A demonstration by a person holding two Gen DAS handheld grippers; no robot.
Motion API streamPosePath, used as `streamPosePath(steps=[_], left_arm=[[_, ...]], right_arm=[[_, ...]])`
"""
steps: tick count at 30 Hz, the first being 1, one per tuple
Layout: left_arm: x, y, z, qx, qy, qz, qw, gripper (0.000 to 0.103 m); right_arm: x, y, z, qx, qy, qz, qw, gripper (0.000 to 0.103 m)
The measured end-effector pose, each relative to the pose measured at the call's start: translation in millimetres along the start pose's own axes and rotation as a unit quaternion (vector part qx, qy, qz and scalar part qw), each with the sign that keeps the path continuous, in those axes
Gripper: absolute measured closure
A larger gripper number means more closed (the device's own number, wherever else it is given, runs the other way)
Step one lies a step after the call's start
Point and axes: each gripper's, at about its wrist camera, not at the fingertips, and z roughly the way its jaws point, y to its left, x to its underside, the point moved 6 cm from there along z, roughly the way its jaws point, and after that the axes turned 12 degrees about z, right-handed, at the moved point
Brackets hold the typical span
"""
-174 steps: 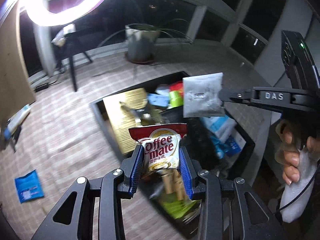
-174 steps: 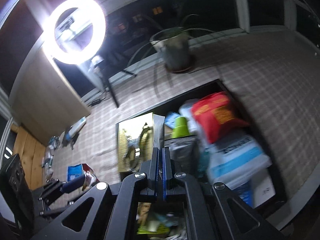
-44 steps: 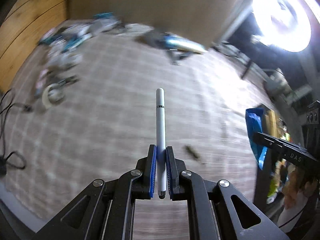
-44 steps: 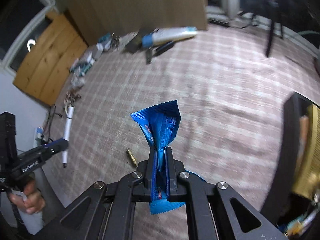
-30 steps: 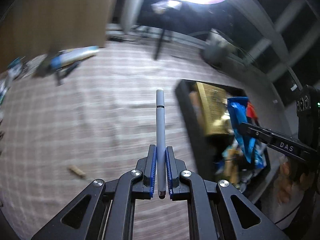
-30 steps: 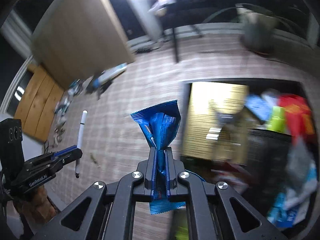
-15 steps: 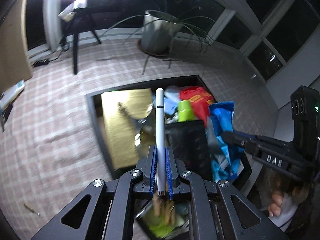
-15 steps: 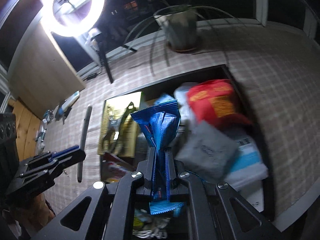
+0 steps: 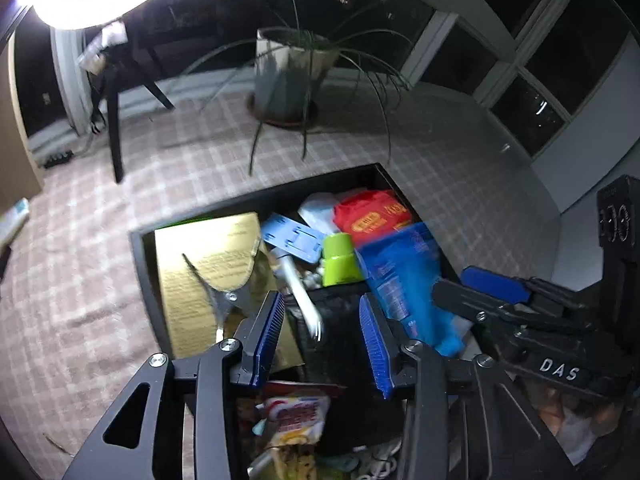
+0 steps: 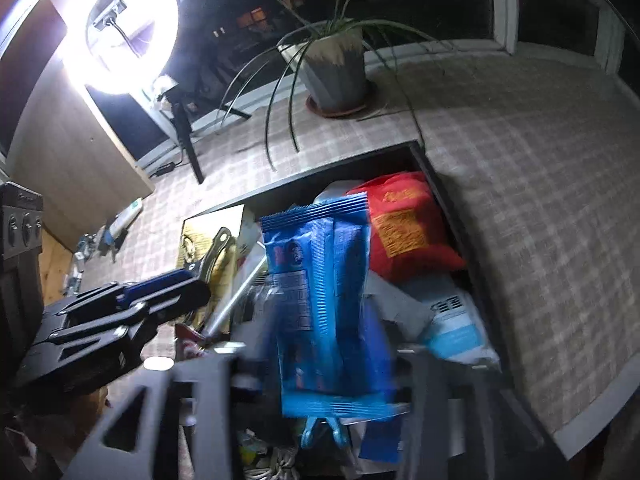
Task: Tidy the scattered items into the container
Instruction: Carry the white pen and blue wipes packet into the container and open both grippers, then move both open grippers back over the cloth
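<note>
Nearest in the left wrist view, the left tool (image 9: 322, 340) hangs over the black container (image 9: 138, 248) with its blue-padded jaws opening, about half spread. The white pen (image 9: 298, 288) lies blurred in the gap beyond the pads, tilted and free of both of them, above the dark contents of the container. Below the jaws, at the container's near end, a red-and-white coffee creamer packet (image 9: 296, 416) rests among other small packets.

In the right wrist view, the right tool (image 10: 320, 364) is smeared by motion, its jaws also opening. The blue snack packet (image 10: 324, 304) stands upright between them, blurred; whether the pads touch it I cannot tell. It is over the middle of the container (image 10: 424, 160).

Further in, the container holds a gold-coloured box (image 9: 204, 264) along its left side with a pair of pliers (image 9: 218, 296) lying across it, a light blue card (image 9: 292, 240), a lime green cup (image 9: 338, 260) turned upside down, and a red bag (image 9: 370, 212) toward the far right corner. A white and light blue package (image 10: 456, 328) sits along the right side under the red bag's near edge.

The container rests on a checked carpet (image 9: 80, 280). Beyond its far edge stands a potted plant (image 9: 288, 80) with long thin leaves on a saucer, and at the far left a glowing ring light (image 10: 120, 28) stands on a stand before dark windows.
</note>
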Motion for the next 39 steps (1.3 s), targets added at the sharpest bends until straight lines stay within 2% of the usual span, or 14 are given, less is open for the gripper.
streamPosePath(steps=[4,13,17,27,33,39], left_arm=[[1.9,8.5,-8.6,-0.008,-0.006,-0.007,0.9999,0.060],[19.7,35.4,-51.7,-0.060,-0.032,-0.014,0.9976,0.060],[33.9,53.5,-77.0,-0.087,-0.045,-0.020,0.9950,0.060],[71.7,103.3,-134.3,-0.118,-0.067,-0.044,0.9898,0.060],[105.1,146.0,-152.9,-0.137,-0.058,-0.071,0.9863,0.060],[157.0,211.8,-166.1,-0.162,-0.032,-0.117,0.9793,0.059]], right_arm=[[-0.7,3.6,-2.0,0.001,-0.001,-0.004,1.000,0.056],[5.1,29.1,-5.1,-0.019,0.001,-0.016,1.000,0.055],[11.8,52.0,-8.9,-0.020,-0.005,-0.041,0.999,0.053],[41.7,127.0,-6.2,-0.036,0.001,-0.098,0.994,0.051],[61.2,163.8,3.7,-0.044,0.014,-0.120,0.992,0.051],[89.5,203.7,22.5,-0.045,0.034,-0.147,0.988,0.051]])
